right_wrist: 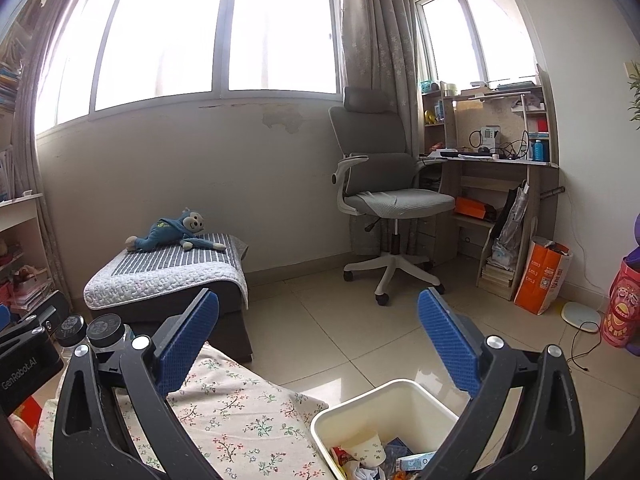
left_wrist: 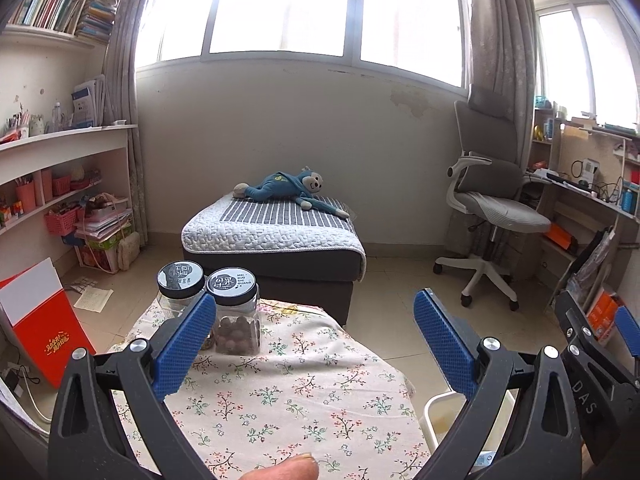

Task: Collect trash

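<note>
My left gripper (left_wrist: 314, 344) is open and empty above a small table with a floral cloth (left_wrist: 288, 392). My right gripper (right_wrist: 318, 344) is open and empty, over the table's right edge and a white trash bin (right_wrist: 404, 404) on the floor. The bin holds a paper cup (right_wrist: 366, 450), wrappers and other trash. In the left wrist view only the bin's rim (left_wrist: 434, 408) shows, at the table's right. The right gripper's body also shows at the right edge of the left wrist view (left_wrist: 600, 360).
Two clear jars with black lids (left_wrist: 234, 312) stand at the table's far left. A grey ottoman with a blue plush monkey (left_wrist: 292, 190) lies beyond. An office chair (right_wrist: 384, 208) and desk stand right, shelves left, an orange bag (right_wrist: 540, 280) on the floor.
</note>
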Available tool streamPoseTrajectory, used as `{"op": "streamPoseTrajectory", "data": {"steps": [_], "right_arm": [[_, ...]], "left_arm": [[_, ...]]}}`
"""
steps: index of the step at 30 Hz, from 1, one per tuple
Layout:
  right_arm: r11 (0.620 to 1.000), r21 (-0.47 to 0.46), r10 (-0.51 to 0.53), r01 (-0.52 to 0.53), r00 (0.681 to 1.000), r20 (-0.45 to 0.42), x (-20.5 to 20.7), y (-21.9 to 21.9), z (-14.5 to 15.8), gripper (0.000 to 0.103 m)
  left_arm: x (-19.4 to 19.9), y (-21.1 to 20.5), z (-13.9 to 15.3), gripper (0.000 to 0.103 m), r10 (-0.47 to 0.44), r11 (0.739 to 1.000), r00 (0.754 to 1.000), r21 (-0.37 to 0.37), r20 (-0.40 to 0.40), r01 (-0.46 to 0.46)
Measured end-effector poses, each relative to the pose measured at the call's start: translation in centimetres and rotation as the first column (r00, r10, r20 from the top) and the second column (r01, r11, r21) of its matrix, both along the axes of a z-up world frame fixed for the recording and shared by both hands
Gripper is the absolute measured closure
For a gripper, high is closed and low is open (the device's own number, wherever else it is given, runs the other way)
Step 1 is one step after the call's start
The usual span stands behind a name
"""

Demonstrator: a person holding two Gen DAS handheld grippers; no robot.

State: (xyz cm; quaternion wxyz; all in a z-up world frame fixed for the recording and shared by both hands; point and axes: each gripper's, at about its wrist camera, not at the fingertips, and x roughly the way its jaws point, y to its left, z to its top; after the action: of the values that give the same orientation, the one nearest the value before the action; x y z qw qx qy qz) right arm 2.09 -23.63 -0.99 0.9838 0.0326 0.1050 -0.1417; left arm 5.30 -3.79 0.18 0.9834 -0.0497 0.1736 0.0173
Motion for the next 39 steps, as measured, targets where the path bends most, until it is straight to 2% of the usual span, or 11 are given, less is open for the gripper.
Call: {"op": "streamPoseTrajectory", "data": {"steps": [19,25,31,39], "right_arm": [[1.0,-0.008,-0.018,0.018,1.0,-0.001,-0.3,-0.9,-0.4,0.007],[1.0,-0.007,-0.018,0.018,1.0,-0.007,-0.2,-1.1,-0.6,0.007],[1.0,-0.004,-0.024,0.024,1.0,-0.018,-0.1,-1.5,-0.7,0.007],[0.999,-0.003,-0.032,0.032,0.999,-0.016,-0.3,-1.6,-0.7,0.007]], "left_arm": [[0.2,-1.8,-0.5,0.007,-0.037,0.999,0.999,0.023,-0.007,0.037],[0.3,-1.8,-0.7,0.007,-0.06,0.998,0.998,0.0,-0.007,0.06],[0.3,-1.9,-0.9,0.018,-0.074,0.997,0.997,-0.007,0.0,0.074],[0.2,-2.7,-1.0,0.019,-0.101,0.995,0.995,0.012,0.002,0.101]]}}
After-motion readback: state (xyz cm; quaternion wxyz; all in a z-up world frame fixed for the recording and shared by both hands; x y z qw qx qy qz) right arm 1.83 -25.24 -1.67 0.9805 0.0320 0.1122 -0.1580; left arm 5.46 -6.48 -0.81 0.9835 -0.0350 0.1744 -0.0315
